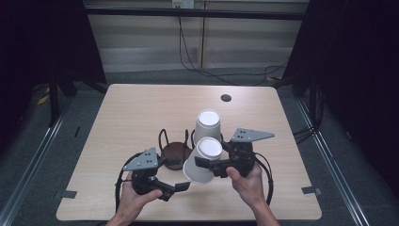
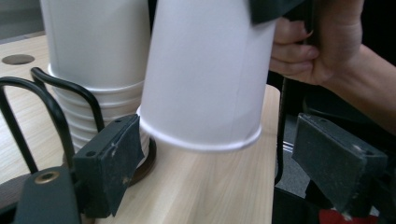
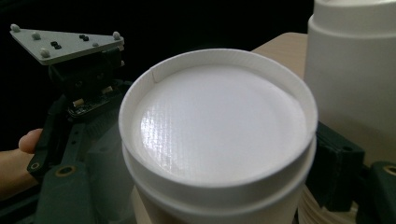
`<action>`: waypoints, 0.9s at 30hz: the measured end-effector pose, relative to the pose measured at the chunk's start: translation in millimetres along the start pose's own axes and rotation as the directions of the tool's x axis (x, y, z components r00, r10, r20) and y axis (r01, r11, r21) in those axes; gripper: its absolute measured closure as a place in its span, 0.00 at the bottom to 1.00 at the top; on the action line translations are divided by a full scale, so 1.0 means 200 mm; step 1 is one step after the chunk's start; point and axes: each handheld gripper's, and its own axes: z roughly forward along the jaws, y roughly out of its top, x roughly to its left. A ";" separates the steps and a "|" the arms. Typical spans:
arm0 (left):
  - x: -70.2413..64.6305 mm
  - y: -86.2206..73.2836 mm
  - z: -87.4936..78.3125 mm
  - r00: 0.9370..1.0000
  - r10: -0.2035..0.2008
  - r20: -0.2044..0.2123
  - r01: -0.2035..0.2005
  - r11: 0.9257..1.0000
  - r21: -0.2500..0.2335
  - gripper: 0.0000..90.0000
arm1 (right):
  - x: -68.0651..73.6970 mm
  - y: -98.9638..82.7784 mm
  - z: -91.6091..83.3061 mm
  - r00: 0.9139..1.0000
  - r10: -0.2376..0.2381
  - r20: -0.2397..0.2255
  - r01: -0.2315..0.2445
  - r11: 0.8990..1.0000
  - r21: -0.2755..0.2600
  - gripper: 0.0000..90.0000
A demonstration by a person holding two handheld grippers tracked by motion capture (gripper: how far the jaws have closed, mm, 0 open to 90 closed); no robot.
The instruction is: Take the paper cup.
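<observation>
The right gripper pinches one upside-down paper cup near its closed base, a jaw on each side of the wall as the right gripper view shows, so the cup hangs tilted with its open rim low and toward the near left, clear of the table. That grip near the base leaves the rim free, which suits either seating the cup over something or having just lifted it off. Just behind it, toward the far side, a stack of the same cups stands inverted on a dark round holder with black wire loops; the stack's ribbed rims show in the left gripper view, and the loops presumably keep the stack from sliding. The held cup sits close beside the stack, though I cannot tell if they touch. The left gripper lies low on the near left, its jaws spread and empty, the cup's rim hanging between them and a little beyond, pressed by neither pad. It seems to be standing by to steady the rim or the holder while the right hand moves the cup.
</observation>
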 end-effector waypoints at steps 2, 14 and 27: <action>-0.01 0.00 0.00 1.000 0.007 -0.002 -0.007 1.000 0.009 0.18 | 0.00 -0.01 0.01 1.000 0.005 -0.005 -0.005 1.000 0.002 0.25; 0.02 -0.03 0.04 1.000 -0.030 -0.004 0.030 0.999 0.027 0.17 | 0.01 -0.02 0.05 0.999 0.021 -0.031 -0.020 1.000 0.021 0.25; 0.03 -0.03 0.10 0.999 -0.043 -0.011 0.043 0.998 0.040 0.10 | 0.05 -0.03 0.13 0.997 0.028 -0.069 -0.025 0.999 0.040 0.25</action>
